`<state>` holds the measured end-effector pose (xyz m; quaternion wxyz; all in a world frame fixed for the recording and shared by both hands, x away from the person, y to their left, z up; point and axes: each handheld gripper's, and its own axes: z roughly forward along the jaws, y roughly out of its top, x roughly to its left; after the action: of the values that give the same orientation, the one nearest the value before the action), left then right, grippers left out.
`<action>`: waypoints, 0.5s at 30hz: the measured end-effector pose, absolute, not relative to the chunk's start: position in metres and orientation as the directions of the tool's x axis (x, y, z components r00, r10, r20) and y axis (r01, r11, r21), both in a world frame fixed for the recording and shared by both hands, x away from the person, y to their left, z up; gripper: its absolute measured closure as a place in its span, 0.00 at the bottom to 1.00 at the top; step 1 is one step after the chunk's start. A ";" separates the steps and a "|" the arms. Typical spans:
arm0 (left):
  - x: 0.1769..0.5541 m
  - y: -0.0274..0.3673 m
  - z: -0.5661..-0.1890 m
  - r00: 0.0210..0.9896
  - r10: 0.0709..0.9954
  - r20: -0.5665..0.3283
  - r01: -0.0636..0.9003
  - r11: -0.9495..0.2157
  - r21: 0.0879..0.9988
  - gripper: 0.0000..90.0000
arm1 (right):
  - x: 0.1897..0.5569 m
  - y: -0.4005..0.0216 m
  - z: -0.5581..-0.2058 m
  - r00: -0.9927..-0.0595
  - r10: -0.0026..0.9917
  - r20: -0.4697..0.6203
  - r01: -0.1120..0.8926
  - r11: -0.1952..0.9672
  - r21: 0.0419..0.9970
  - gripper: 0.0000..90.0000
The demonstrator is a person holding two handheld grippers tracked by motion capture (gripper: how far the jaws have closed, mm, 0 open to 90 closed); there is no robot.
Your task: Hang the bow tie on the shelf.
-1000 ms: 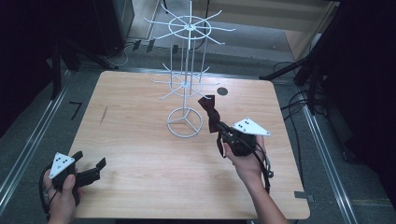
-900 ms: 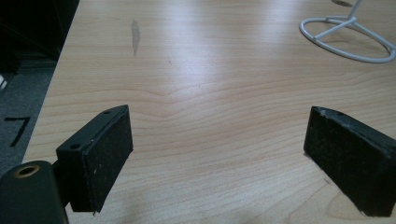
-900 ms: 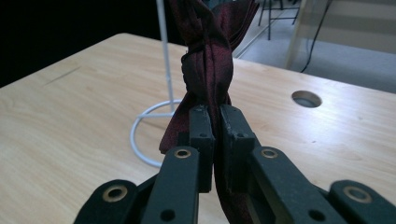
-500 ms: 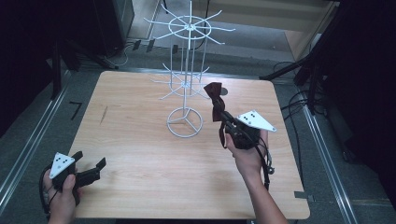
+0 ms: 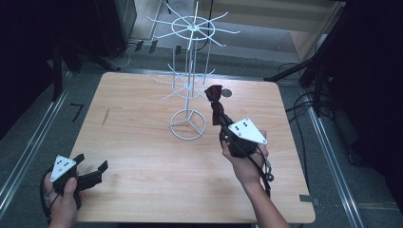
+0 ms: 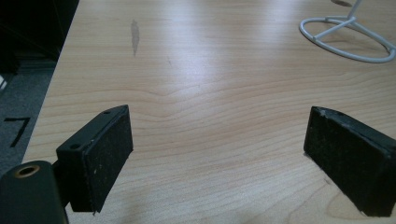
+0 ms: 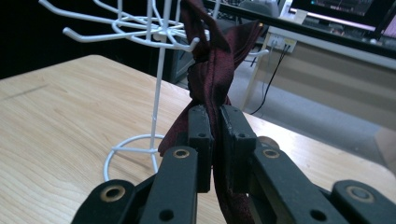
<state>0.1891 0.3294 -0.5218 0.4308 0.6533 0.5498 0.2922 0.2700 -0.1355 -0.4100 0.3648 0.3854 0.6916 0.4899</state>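
— Nearest us, at seven o'clock on the table, the left gripper hasn't budged, jaws spread over bare wood.

— And the right gripper?

— Clamped on the dark red bow tie, which has risen toward the white wire display stand at twelve o'clock. Probably about to be hung.

— On which hook?

— Can't tell; the tie's loop is hard to make out.
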 end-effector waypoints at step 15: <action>0.189 0.330 -0.522 0.230 0.968 -0.097 0.466 -0.022 0.884 0.10 | 0.261 -0.104 -0.432 -0.428 0.841 -0.330 0.104 0.409 0.907 0.94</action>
<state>0.1891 0.3302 -0.5218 0.4334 0.6535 0.5489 0.2896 0.2611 -0.1043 -0.4319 0.4238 0.3262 0.7244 0.4349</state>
